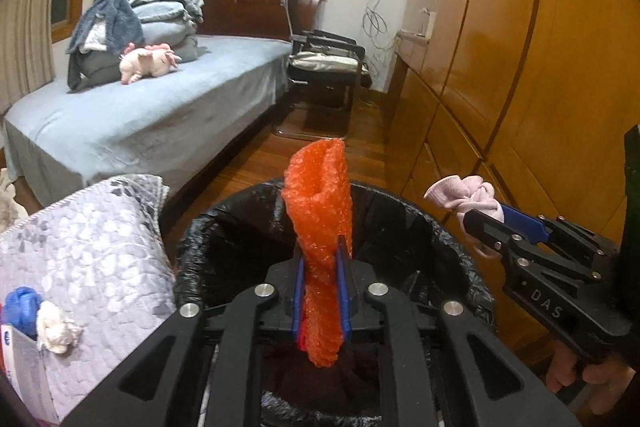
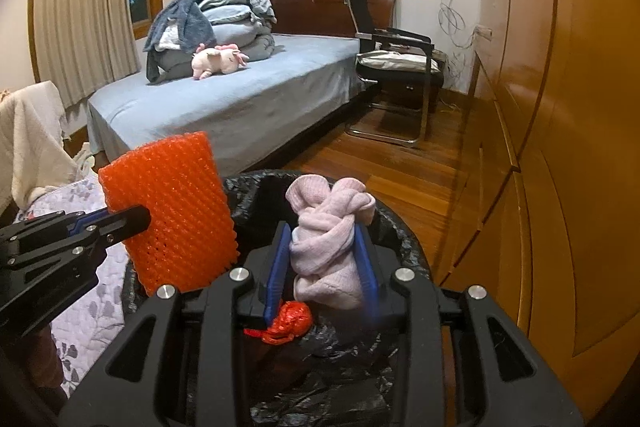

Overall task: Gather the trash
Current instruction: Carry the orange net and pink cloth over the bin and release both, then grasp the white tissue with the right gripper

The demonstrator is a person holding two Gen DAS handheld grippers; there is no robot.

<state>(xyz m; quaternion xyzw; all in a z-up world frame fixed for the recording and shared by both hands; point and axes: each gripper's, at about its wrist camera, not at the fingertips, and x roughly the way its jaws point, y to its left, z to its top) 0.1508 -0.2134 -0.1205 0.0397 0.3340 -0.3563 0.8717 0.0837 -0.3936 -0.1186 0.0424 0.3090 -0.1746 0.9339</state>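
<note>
A trash bin (image 1: 420, 211) lined with a black bag stands just below both grippers. My left gripper (image 1: 320, 251) is shut on an orange foam net (image 1: 320, 195), which sticks up over the bin's mouth. From the right wrist view the left gripper (image 2: 136, 219) pinches the orange net (image 2: 176, 195) at the bin's left rim. My right gripper (image 2: 322, 239) is shut on a knotted pale pink cloth (image 2: 328, 227) above the bin (image 2: 400, 239). A crumpled red bag (image 2: 290, 321) lies inside. In the left wrist view the right gripper (image 1: 480, 217) holds the pink cloth (image 1: 468, 193) by the right rim.
A quilted floral cover (image 1: 92, 251) lies against the bin's left side, with a blue item (image 1: 22, 307) and a white wad (image 1: 56, 331) in a pocket. Beyond are a bed (image 1: 152, 115), a black chair (image 1: 328, 63), wooden wardrobe doors (image 1: 520, 67) on the right and wood floor (image 2: 400, 171).
</note>
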